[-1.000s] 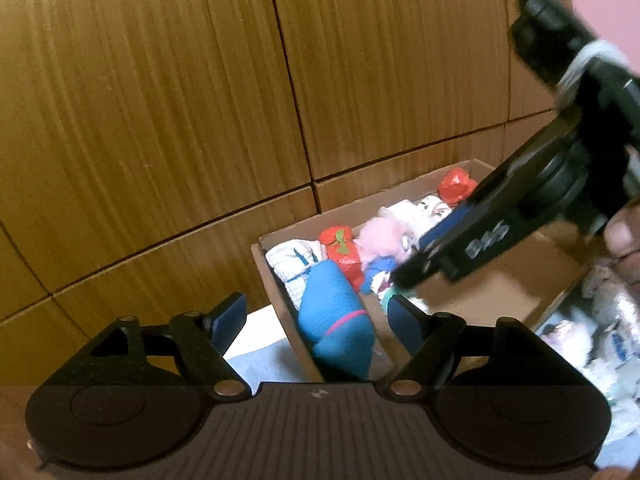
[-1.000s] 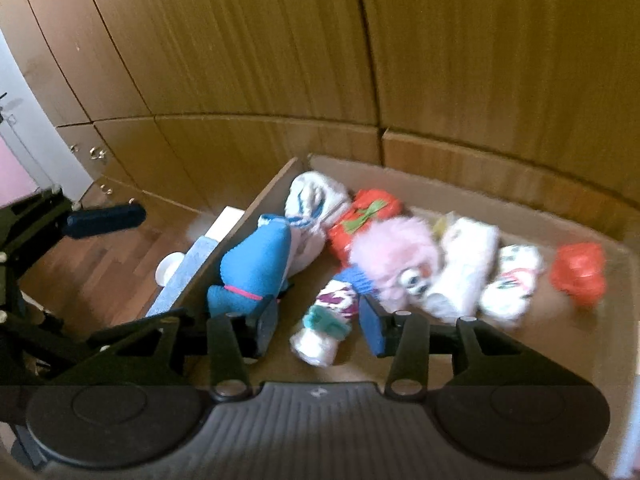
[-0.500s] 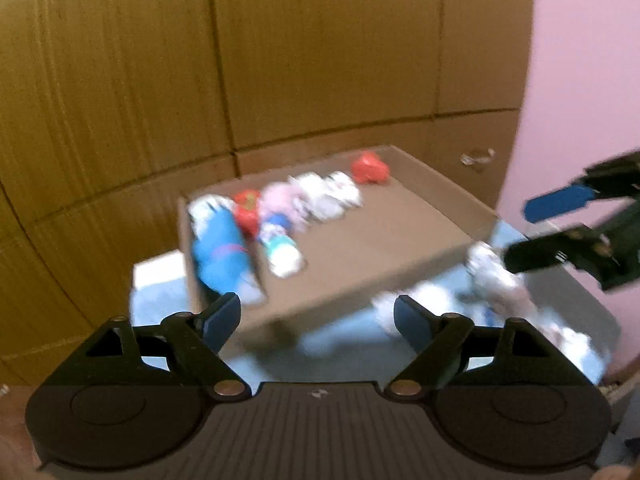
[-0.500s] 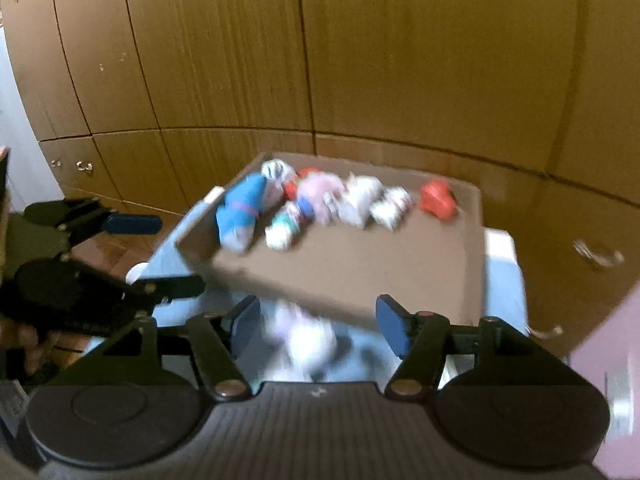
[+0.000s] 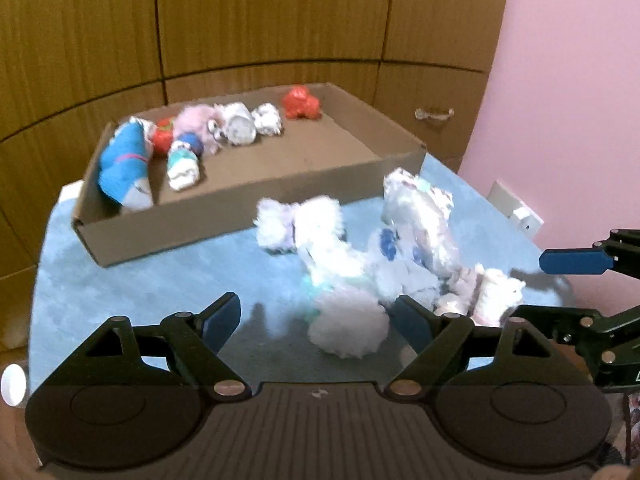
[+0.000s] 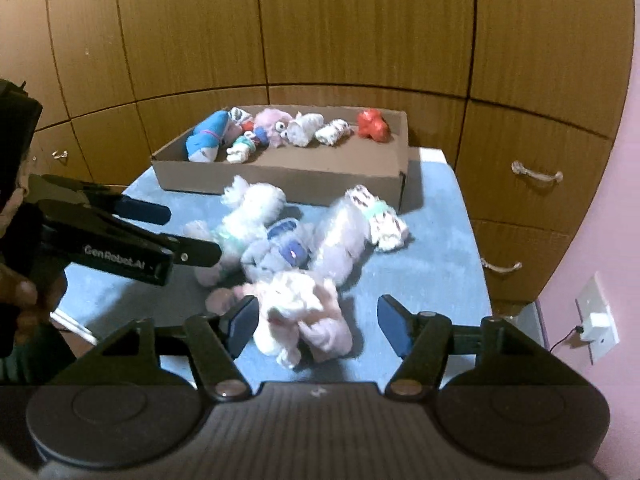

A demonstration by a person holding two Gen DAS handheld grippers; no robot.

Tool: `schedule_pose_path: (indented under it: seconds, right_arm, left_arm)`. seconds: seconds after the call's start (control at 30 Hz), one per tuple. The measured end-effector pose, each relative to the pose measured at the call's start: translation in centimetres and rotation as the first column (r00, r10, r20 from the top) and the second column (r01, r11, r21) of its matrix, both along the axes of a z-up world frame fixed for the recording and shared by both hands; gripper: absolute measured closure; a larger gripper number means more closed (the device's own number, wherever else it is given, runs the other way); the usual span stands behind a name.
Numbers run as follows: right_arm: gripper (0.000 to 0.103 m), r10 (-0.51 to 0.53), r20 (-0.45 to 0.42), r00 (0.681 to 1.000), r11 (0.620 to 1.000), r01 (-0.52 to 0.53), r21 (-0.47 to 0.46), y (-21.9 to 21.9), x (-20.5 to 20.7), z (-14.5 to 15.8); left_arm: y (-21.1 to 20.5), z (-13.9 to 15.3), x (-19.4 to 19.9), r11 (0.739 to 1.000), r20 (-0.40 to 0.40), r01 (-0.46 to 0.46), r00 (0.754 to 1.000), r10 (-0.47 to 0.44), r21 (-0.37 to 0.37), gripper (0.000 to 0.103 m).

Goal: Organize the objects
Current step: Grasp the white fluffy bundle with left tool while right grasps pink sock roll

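Two tongs: your left gripper (image 5: 316,322) and right gripper (image 6: 316,322) both spread wide, nothing held.
Pile: soft toys (image 6: 296,248) loose on the blue mat (image 6: 432,272), just in front of the box (image 6: 280,178).
Nearest: pink toy (image 6: 304,316) sits between your right fingers, long axis roughly along them.
Left: white ball (image 5: 348,330) by its right finger.
Judgement: right closes first.

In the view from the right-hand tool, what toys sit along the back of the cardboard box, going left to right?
Blue roll → fluffy pink toy with googly eyes → white roll → small patterned white roll → red bundle, all along the far wall of the cardboard box. The small pieces between blue and pink overlap too much to order.
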State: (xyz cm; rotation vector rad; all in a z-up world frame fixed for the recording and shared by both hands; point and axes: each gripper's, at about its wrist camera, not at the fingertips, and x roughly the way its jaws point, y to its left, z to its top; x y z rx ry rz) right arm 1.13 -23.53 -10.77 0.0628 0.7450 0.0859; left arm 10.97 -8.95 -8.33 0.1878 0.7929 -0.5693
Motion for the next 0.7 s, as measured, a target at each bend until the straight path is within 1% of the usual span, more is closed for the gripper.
schedule_pose_path:
  seconds: [0.1, 0.2, 0.3, 0.37, 0.47, 0.53, 0.6, 0.7]
  right_arm:
    - [0.044, -0.01, -0.011, 1.0, 0.999, 0.011, 0.038, -0.5, 0.4, -0.8]
    - [0.045, -0.01, -0.013, 1.0, 0.999, 0.01, 0.041, -0.8, 0.4, -1.5]
    - [0.045, 0.0, -0.007, 1.0, 0.999, 0.0, 0.05, -1.1, 0.3, -1.7]
    - [0.045, 0.024, -0.004, 1.0, 0.998, -0.024, 0.054, -1.1, 0.3, -1.8]
    - [0.045, 0.054, 0.002, 0.999, 0.998, -0.054, 0.045, -0.9, 0.0, -1.7]
    - [0.045, 0.073, 0.001, 0.997, 0.997, -0.073, 0.04, -1.1, -0.3, -1.8]
    - [0.045, 0.086, 0.004, 0.996, 0.996, -0.086, 0.031, -1.2, -0.8, -1.9]
    - [0.045, 0.068, -0.005, 0.998, 0.998, -0.068, 0.018, -1.8, -0.8, -2.2]
  left_arm:
    - [-0.5, -0.8, 0.0, 1.0, 0.001, 0.005, 1.0, -0.005, 0.024, 0.015]
    - [-0.8, -1.7, 0.6, 0.999, -0.008, 0.009, 1.0, -0.008, 0.047, 0.016]
    - [-0.9, -2.2, 1.1, 0.997, 0.004, 0.001, 1.0, -0.001, 0.074, 0.016]
    - [-0.8, -2.4, 1.4, 0.997, 0.008, -0.007, 1.0, 0.007, 0.073, 0.018]
    - [-0.8, -2.5, 1.7, 0.997, 0.02, -0.014, 1.0, 0.012, 0.073, 0.026]
    - [-0.7, -2.5, 1.6, 0.998, 0.029, -0.002, 1.0, 0.0, 0.064, 0.036]
    - [-0.6, -2.4, 1.6, 0.998, 0.038, 0.002, 0.999, -0.005, 0.059, 0.041]
    - [-0.4, -2.4, 1.9, 0.999, 0.033, -0.001, 0.999, -0.001, 0.049, 0.043]
